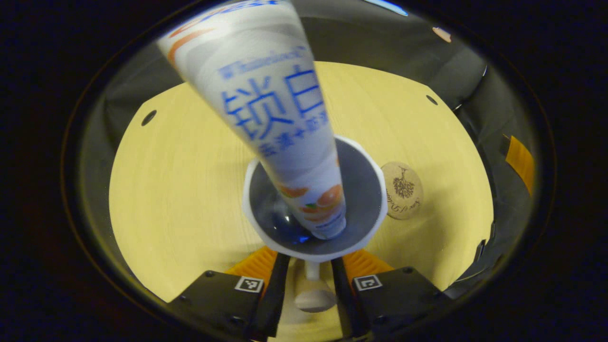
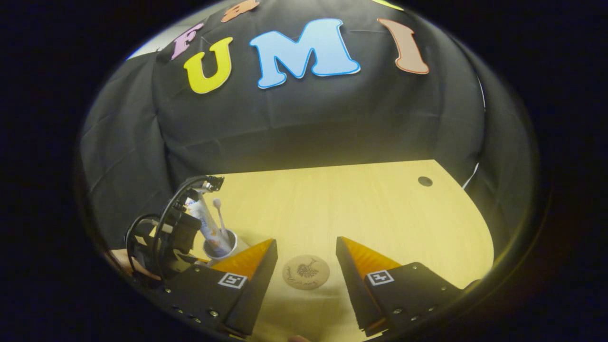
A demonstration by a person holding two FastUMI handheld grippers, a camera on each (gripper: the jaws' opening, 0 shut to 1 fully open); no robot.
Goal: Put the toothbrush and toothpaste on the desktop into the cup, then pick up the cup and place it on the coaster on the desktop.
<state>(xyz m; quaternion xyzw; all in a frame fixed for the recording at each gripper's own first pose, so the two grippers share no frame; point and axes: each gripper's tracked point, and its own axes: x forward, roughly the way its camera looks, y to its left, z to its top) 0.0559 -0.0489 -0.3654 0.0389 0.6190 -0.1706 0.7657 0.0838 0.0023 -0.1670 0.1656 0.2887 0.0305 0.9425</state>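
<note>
Leftmost in the right gripper view, the left gripper [image 2: 190, 237] has its jaws clamped on the cup [image 2: 220, 247], which holds the toothpaste [image 2: 205, 223] and toothbrush [image 2: 219, 213]. Just beside it on the tabletop [image 2: 361, 209] lies the coaster [image 2: 306, 271], framed by the right gripper [image 2: 306, 247], jaws apart and empty.

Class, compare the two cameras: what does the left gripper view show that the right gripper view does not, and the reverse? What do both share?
Left gripper view: a look down into the white round cup, where the white toothpaste tube stands.
Right gripper view: a slim pale toothbrush standing in that cup, the left gripper beside it, and the right gripper with open tongs.
Shared: cup, tube, round brown printed coaster, pale wooden desktop.
</note>
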